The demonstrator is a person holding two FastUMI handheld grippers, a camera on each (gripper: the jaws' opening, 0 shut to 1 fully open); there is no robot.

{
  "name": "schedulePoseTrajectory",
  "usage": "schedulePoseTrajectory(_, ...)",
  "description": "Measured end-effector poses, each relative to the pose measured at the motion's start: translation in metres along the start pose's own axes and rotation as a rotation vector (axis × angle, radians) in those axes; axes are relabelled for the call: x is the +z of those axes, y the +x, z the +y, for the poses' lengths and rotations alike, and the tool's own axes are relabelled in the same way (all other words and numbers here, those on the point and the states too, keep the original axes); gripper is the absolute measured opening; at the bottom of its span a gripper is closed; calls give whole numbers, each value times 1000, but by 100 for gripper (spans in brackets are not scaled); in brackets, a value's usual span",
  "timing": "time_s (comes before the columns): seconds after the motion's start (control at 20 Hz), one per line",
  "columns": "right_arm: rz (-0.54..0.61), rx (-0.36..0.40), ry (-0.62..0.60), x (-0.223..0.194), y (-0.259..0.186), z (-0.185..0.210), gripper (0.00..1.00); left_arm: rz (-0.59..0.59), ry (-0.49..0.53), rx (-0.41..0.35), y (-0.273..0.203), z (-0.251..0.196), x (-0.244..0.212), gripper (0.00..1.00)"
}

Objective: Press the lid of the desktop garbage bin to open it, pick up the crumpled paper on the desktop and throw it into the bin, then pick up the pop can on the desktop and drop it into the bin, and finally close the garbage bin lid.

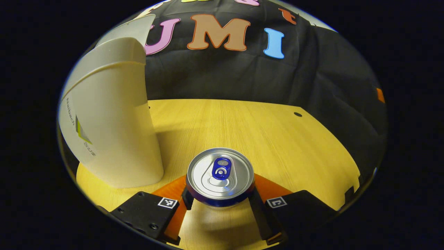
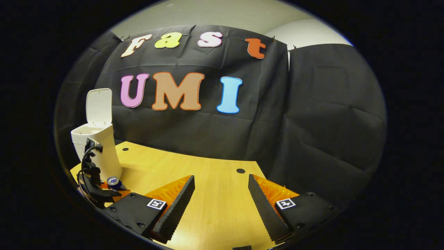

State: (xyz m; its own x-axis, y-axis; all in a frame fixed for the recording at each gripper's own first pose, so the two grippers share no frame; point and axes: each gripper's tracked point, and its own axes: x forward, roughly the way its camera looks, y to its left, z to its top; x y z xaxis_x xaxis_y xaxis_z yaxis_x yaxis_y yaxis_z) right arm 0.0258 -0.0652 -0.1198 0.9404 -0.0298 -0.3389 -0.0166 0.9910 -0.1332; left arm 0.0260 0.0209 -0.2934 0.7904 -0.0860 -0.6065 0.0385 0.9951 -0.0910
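A pop can (image 1: 220, 175) with a silver top and blue tab stands upright between the fingers of my left gripper (image 1: 220, 202), and both fingers press on its sides. The white desktop bin (image 1: 111, 132) rises just to the can's left. In the right gripper view the bin (image 2: 104, 154) stands at the far left of the table with its lid (image 2: 99, 106) tipped up and open. The can (image 2: 113, 182) and the left gripper (image 2: 93, 178) sit at its foot. My right gripper (image 2: 222, 203) hangs open over the bare wood with nothing between its fingers.
The yellow wooden table (image 1: 242, 128) has a small dark hole (image 1: 297, 114) near its far edge, and the right gripper view shows two such holes (image 2: 240, 171). Black cloth walls close behind the table. A cable loops off the left gripper.
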Motion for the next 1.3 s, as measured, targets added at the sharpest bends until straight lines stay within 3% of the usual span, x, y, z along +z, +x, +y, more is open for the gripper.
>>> schedulePoseTrajectory(0.2, -26, 111, -1, 1, 6, 15, 99, -142, -5, 18, -18, -15, 66, 78)
schedulePoseTrajectory(0.6, -68, 125, 42, 16, 20, 44, 99, -416, 151, -51, -70, -28, 207, 76)
schedulePoseTrajectory(0.8, -77, 114, 39, 24, 24, 56, 99, -523, 177, -24, -89, -9, 266, 76)
schedulePoseTrajectory(1.05, -76, 101, 38, 33, 33, 53, 99, -591, 198, 70, -104, 31, 301, 76)
schedulePoseTrajectory(1.3, -66, 111, 39, 32, 35, 61, 99, -587, 193, 201, -111, 83, 304, 75)
